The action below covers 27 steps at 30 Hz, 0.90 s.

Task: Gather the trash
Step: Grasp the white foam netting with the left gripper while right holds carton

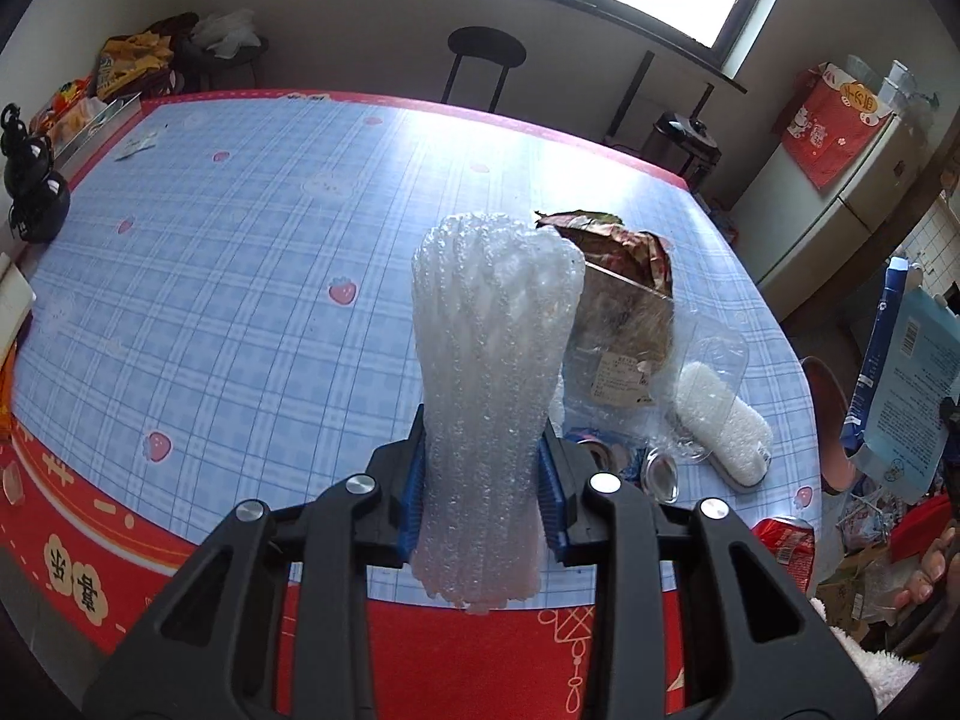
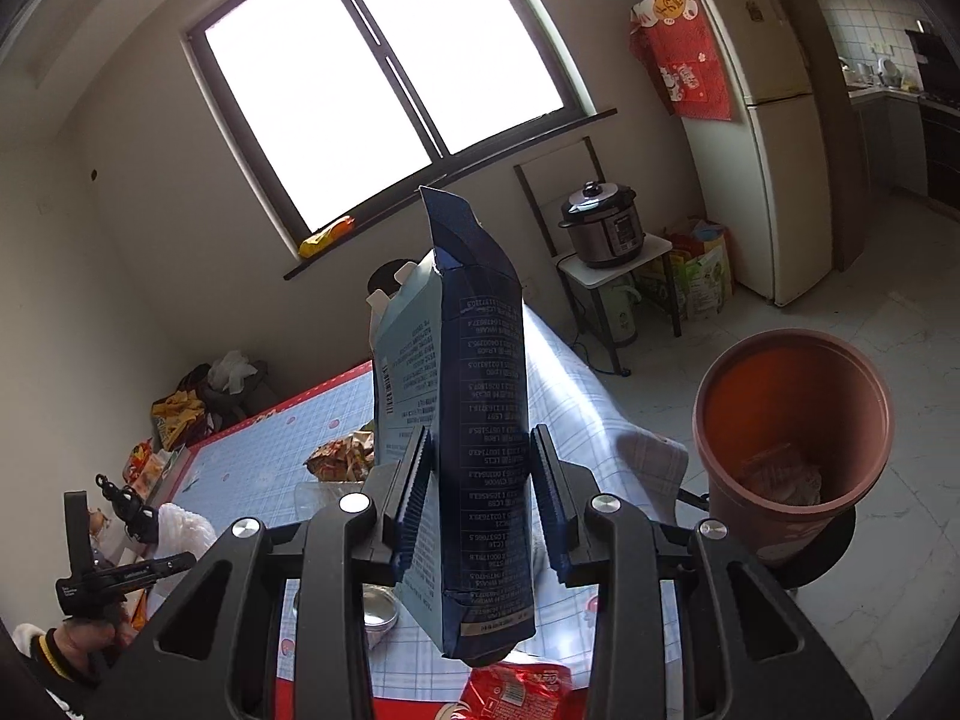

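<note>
My left gripper (image 1: 485, 468) is shut on a white foam net sleeve (image 1: 492, 360) and holds it upright above the table (image 1: 240, 252). My right gripper (image 2: 480, 492) is shut on a flattened blue carton box (image 2: 474, 420), held up in the air to the left of a brown trash bin (image 2: 792, 420) that has some trash inside. On the table lie a crumpled brown snack wrapper (image 1: 624, 276), a clear plastic bag with a label (image 1: 630, 384), a white foam piece (image 1: 732, 426), a metal can lid (image 1: 660, 471) and a red can (image 1: 786, 540).
A black gourd ornament (image 1: 33, 186) and snack packs (image 1: 120, 72) sit at the table's far left. A black stool (image 1: 485, 60) stands beyond the table. A pressure cooker on a small stand (image 2: 603, 228) and a fridge (image 2: 762, 150) stand by the wall.
</note>
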Tool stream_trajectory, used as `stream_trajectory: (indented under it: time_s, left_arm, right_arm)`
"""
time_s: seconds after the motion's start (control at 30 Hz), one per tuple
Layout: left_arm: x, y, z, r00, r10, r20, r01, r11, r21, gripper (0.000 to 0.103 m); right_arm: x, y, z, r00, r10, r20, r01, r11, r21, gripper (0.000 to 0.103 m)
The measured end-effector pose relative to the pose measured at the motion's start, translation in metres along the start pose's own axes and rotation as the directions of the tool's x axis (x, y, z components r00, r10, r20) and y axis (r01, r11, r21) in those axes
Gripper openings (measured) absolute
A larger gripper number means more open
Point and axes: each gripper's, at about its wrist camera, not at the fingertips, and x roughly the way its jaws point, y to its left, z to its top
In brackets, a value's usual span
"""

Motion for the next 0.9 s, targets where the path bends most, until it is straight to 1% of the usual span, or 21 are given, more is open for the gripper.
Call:
stream_trajectory:
  time_s: [0.13, 0.2, 0.3, 0.4, 0.5, 0.6, 0.7, 0.83, 0.9]
  left_arm:
    - [-0.009, -0.047, 0.022, 0.998, -0.052, 0.045, 0.049, 0.996, 0.073, 0.034]
    - [-0.012, -0.073, 0.030, 0.995, -0.085, 0.055, 0.078, 0.990, 0.116, 0.034]
    - [-0.012, -0.119, 0.039, 0.989, -0.139, 0.055, 0.127, 0.975, 0.183, 0.034]
    - [-0.008, -0.169, 0.042, 0.981, -0.192, 0.037, 0.177, 0.951, 0.254, 0.034]
    - [0.001, -0.222, 0.039, 0.970, -0.245, 0.000, 0.232, 0.919, 0.318, 0.034]
    - [0.016, -0.276, 0.032, 0.954, -0.297, -0.050, 0.294, 0.879, 0.376, 0.034]
    - [0.037, -0.331, 0.022, 0.931, -0.346, -0.116, 0.361, 0.832, 0.421, 0.034]
    - [0.071, -0.406, 0.004, 0.896, -0.398, -0.196, 0.442, 0.764, 0.470, 0.034]
    - [0.091, -0.440, -0.004, 0.878, -0.419, -0.231, 0.478, 0.744, 0.467, 0.034]
  right_arm:
    - [-0.023, -0.037, 0.006, 0.997, -0.066, 0.047, 0.064, 0.997, 0.048, 0.033]
    - [-0.035, -0.057, 0.007, 0.993, -0.103, 0.065, 0.098, 0.992, 0.076, 0.033]
    - [-0.052, -0.087, 0.006, 0.984, -0.159, 0.083, 0.148, 0.982, 0.120, 0.033]
    - [-0.070, -0.115, 0.004, 0.973, -0.209, 0.100, 0.193, 0.969, 0.153, 0.033]
    - [-0.087, -0.142, 0.001, 0.960, -0.259, 0.109, 0.237, 0.955, 0.180, 0.033]
    - [-0.103, -0.169, -0.003, 0.946, -0.305, 0.110, 0.278, 0.937, 0.211, 0.033]
    - [-0.121, -0.193, -0.007, 0.929, -0.352, 0.112, 0.319, 0.918, 0.235, 0.033]
    - [-0.143, -0.225, -0.013, 0.904, -0.416, 0.099, 0.380, 0.888, 0.260, 0.033]
    - [-0.153, -0.239, -0.016, 0.891, -0.446, 0.084, 0.411, 0.871, 0.268, 0.033]
